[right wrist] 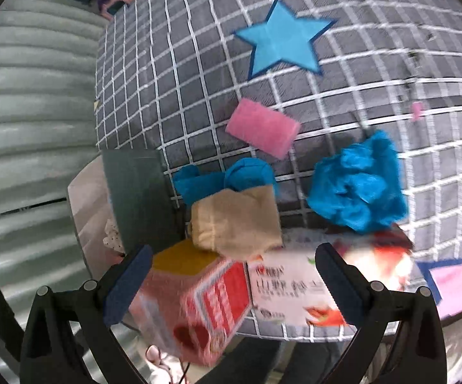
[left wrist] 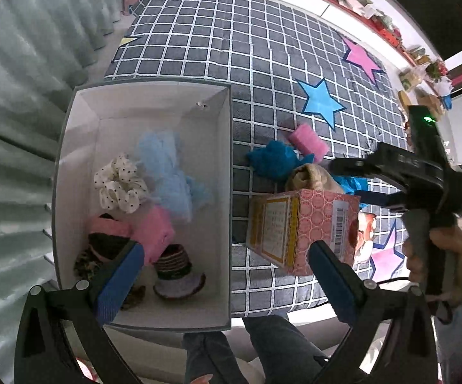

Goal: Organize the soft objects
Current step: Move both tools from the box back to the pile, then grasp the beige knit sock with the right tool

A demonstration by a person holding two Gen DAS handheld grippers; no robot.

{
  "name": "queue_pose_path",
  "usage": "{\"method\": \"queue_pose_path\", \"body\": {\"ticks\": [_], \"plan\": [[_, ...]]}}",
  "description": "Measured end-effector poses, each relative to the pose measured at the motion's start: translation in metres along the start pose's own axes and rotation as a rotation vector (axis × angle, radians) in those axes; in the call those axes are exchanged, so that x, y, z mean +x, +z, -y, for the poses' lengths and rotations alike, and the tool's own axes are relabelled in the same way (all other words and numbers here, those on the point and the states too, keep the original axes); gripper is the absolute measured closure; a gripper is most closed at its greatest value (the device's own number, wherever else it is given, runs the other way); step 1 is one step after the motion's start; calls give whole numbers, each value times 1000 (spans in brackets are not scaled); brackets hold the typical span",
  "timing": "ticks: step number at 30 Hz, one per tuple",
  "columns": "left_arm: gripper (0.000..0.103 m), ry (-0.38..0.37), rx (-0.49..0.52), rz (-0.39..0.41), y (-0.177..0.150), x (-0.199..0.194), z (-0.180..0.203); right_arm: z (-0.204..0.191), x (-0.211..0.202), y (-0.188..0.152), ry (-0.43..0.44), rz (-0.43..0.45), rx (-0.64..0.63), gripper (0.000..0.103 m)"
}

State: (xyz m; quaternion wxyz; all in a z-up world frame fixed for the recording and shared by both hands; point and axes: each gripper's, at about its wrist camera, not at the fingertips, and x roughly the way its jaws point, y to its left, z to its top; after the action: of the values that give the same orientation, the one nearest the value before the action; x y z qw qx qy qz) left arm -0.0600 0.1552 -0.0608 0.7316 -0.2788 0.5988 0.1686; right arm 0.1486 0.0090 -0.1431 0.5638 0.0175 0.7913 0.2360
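Grid-patterned bedspread (left wrist: 262,64) with stars, pleated curtain (left wrist: 16,112) alongside.

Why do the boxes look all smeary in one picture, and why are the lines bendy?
Right wrist view: motion blur smears the pink box and the white carton. Left wrist view: the pink box looks sharp. Both views: the fisheye lens bends the checked blanket's lines.

bed (left wrist: 262,48) w/ grey grid cover, star prints. white box (left wrist: 224,160) at left edge near front. mid-front: pink roll (right wrist: 262,127), blue cloths (right wrist: 358,185), beige cloth (right wrist: 235,220), 2 cartons (right wrist: 205,291) at front edge.
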Motion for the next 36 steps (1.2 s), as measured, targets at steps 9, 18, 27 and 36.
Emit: {"method": "queue_pose_path", "body": {"ticks": [9, 18, 27, 36], "plan": [[0, 64, -16, -22, 22, 11, 22, 7, 62, 23, 92, -203, 0, 1], [0, 110, 40, -57, 55, 26, 61, 32, 57, 21, 216, -234, 40, 64], [0, 145, 122, -173, 96, 72, 112, 85, 12, 29, 344, -123, 149, 65], [0, 184, 165, -231, 114, 105, 148, 167, -38, 29, 337, 20, 287, 65]]}}
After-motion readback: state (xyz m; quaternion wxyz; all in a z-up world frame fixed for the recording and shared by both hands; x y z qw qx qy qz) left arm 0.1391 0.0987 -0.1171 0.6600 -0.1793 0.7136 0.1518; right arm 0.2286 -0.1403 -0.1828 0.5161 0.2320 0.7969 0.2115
